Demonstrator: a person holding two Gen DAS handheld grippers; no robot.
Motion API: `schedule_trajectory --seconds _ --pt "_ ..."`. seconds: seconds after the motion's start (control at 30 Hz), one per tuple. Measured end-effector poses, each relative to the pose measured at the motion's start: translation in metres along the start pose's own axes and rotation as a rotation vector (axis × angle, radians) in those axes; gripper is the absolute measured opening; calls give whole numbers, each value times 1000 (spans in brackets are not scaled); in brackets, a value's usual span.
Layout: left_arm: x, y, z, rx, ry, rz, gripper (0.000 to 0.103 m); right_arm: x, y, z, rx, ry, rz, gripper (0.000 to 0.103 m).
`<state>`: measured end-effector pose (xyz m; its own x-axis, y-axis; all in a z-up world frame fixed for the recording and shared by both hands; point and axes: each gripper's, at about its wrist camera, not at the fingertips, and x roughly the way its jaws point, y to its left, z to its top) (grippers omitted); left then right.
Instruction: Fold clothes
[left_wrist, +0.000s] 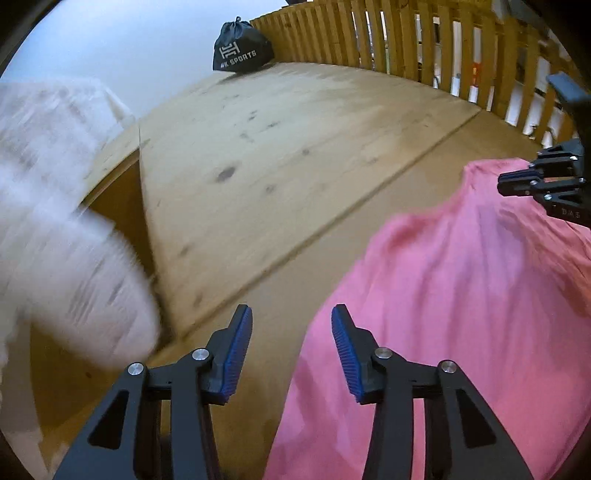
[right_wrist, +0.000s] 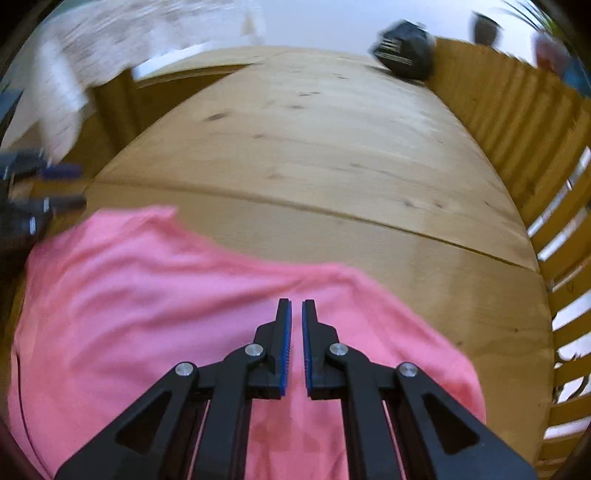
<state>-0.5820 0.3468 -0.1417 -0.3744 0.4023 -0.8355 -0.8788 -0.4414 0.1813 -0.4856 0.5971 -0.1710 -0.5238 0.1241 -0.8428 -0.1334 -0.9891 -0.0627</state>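
Pink shirt (right_wrist: 155, 317) lies rumpled on the wooden surface (right_wrist: 314, 147), right under the nearly clenched, empty right hand-held gripper (right_wrist: 296, 314), while the left hand-held gripper (left_wrist: 291, 325) hovers spread wide at its edge.

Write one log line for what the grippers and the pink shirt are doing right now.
left gripper: open, empty | right gripper: nearly shut, nothing visibly held | pink shirt: crumpled on table | fold: not started

Wooden table (left_wrist: 280, 155) carries pink garment (left_wrist: 443, 295), black bag (left_wrist: 242, 48)
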Motion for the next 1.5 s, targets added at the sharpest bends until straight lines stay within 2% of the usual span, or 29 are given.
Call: schedule_trajectory --seconds 0.17,0.3,0.37,0.43,0.47,0.53,0.63,0.77,0.87,0.9,0.97,1.03,1.17,1.3,1.5 --pt "-14 9 -55 -50 86 -109 43 -10 34 -29 -94 49 59 6" --pt "-6 0 -83 -18 157 -56 45 -6 45 -37 -119 61 37 9" --pt "-17 2 -87 -32 137 -51 47 -6 45 -35 -112 54 20 10" --pt "-37 1 -94 -30 122 -35 47 -4 41 -32 -99 39 0 22" --pt "-47 0 -97 -30 114 -27 47 -1 41 -30 -97 38 -24 24" --pt "-67 -2 -103 -29 99 -12 45 -3 38 -29 -66 53 -77 25" --pt "-97 -4 -112 -27 76 12 45 -33 44 -38 -26 31 6 25" --pt "-137 -8 -124 -24 46 43 45 -89 64 -62 -95 -14 -6 25" --pt "-213 -20 -163 -69 -8 -11 46 -141 68 -76 -100 -72 -7 25" --pt "-242 -28 -183 -92 -24 -49 47 -155 65 -77 -80 -91 9 26" --pt "-267 -42 -208 -121 -13 -79 47 -182 60 -78 -22 -125 70 29" --pt "-292 -63 -245 -151 8 -109 48 -203 59 -78 27 -148 130 41" --pt "-295 -129 -327 -229 126 -230 48 -208 93 -76 -24 -150 106 42" --pt "-283 -184 -368 -265 211 -320 48 -196 142 -79 -101 -122 104 43" --pt "-265 -220 -374 -237 275 -277 48 -178 205 -83 -178 -81 132 43"
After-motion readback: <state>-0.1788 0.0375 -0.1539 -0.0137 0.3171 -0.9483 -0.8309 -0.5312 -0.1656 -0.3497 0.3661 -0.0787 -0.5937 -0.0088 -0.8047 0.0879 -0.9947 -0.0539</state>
